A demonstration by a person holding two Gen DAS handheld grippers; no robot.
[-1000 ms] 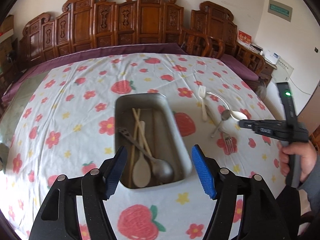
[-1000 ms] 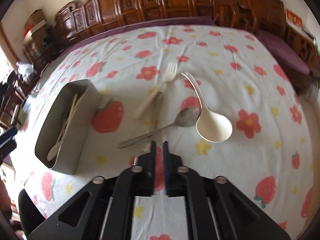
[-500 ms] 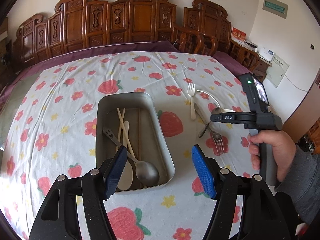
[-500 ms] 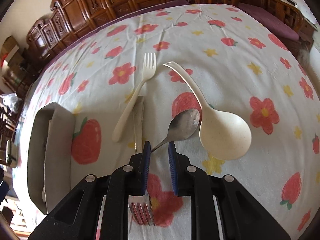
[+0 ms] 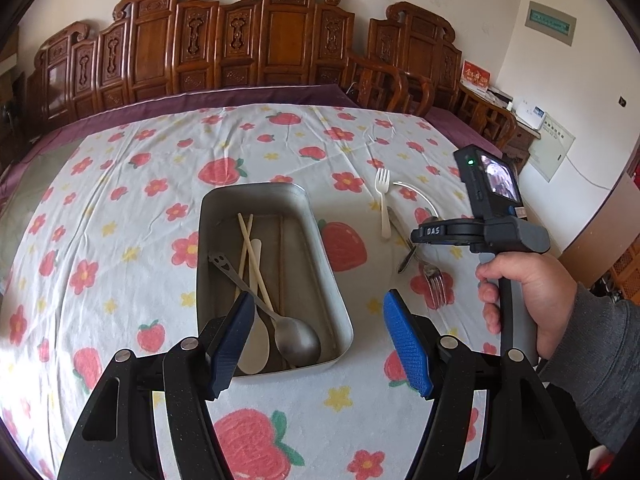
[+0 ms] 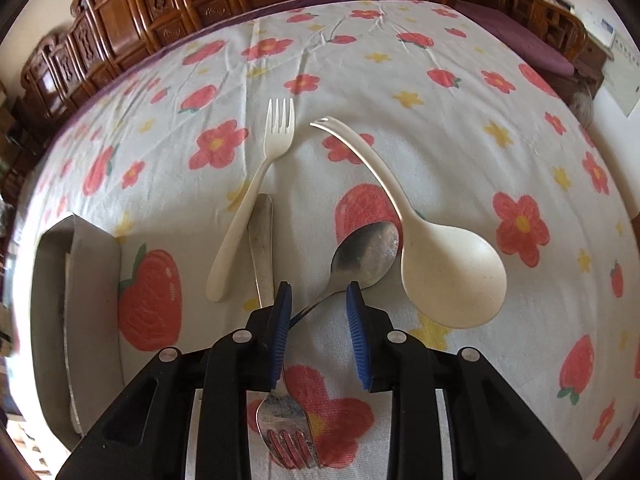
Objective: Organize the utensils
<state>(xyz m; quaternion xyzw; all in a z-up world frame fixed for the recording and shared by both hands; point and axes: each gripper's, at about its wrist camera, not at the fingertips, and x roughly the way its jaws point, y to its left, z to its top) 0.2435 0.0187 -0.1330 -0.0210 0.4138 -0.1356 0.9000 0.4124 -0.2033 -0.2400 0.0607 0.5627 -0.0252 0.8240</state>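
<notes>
My metal tray [image 5: 324,256] sits on the flowered cloth of the bench [image 5: 132,184] and holds a pair of chopsticks [image 5: 250,248], a pale spoon [image 5: 254,344] and a steel spoon [image 5: 296,338], with my left hand-held gripper [image 5: 320,336] hanging open and empty above its near end. To the tray's right, on the cloth, lie a cream fork [image 6: 256,184], a big cream spoon [image 6: 448,272], a small steel spoon [image 6: 364,252] and a steel fork [image 6: 286,432]. My right hand-held gripper [image 6: 318,320] has just been opening, and its jaws now stand apart over the crossed steel handles without pressing on either.
</notes>
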